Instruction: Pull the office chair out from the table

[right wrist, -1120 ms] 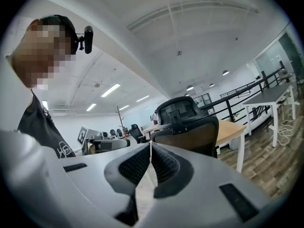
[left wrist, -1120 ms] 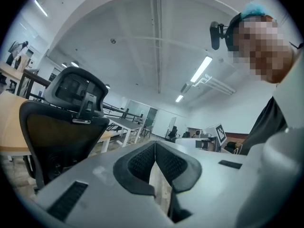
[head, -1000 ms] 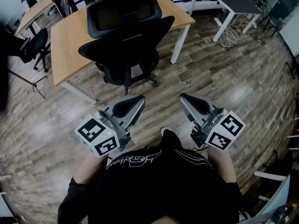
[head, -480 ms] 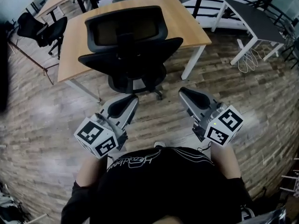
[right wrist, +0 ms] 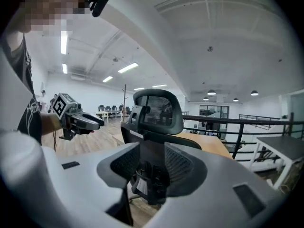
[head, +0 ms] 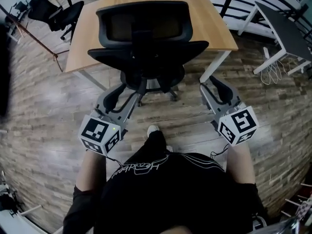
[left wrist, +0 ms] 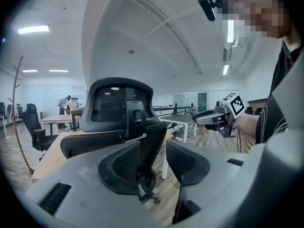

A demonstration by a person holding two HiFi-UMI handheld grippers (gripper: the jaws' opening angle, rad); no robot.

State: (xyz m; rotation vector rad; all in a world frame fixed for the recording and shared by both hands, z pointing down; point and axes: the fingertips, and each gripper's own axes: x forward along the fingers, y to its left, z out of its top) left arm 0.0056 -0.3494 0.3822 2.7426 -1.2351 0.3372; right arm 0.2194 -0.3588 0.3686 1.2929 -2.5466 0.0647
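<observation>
Black and mesh-backed, the office chair stands tucked against the wooden table, not yet pulled, while the left gripper and right gripper hover just behind its backrest, jaws opening on nothing, so gripping and pulling remain.
</observation>
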